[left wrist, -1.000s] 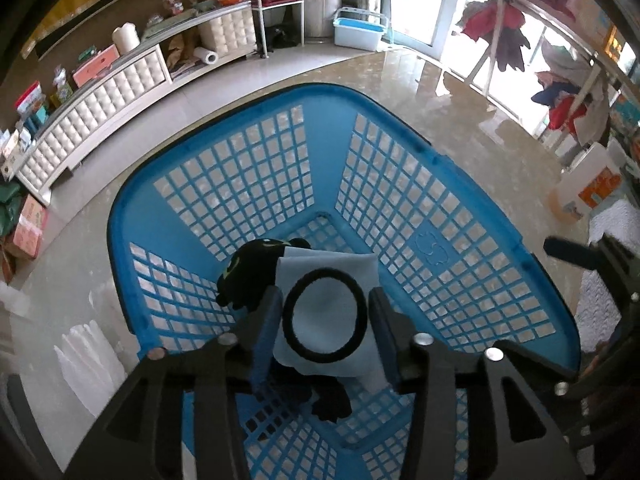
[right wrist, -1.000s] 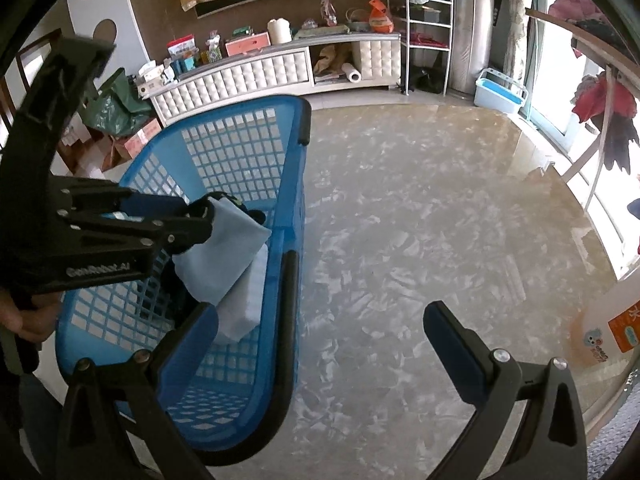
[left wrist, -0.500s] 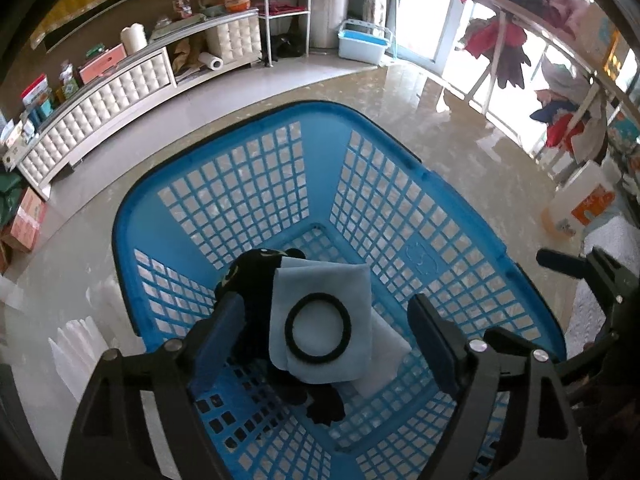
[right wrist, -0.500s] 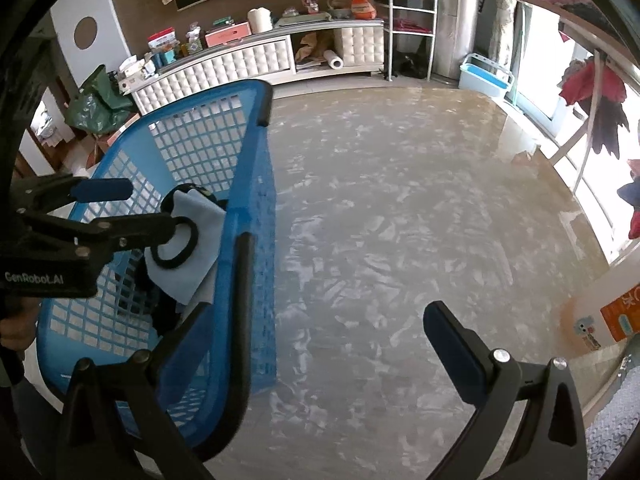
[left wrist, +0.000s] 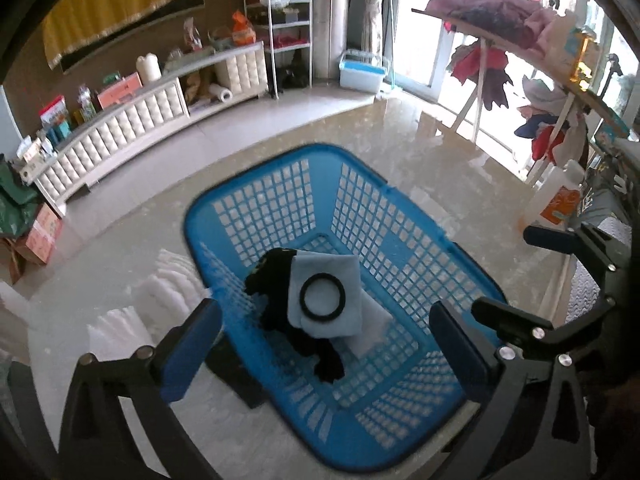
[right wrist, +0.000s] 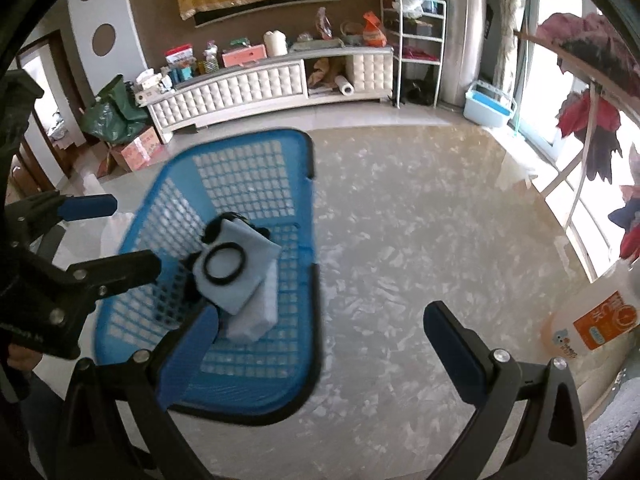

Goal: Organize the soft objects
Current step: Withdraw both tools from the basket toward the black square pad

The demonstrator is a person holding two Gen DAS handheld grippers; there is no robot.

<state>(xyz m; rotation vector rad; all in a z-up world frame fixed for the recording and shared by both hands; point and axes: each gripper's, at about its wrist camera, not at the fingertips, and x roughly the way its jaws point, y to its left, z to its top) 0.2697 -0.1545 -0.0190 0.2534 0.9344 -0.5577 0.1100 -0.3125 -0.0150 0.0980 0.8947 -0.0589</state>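
No lettering can be read with certainty. The bottle [right wrist: 591,322] at the right edge of the right wrist view carries an orange label with white characters and a small cartoon figure, too blurred to make out.

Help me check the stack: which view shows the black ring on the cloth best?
The left wrist view: it looks almost straight down on the ring, a full circle centred on the cloth in the basket. The right wrist view shows the ring from the side, slanted and blurred.
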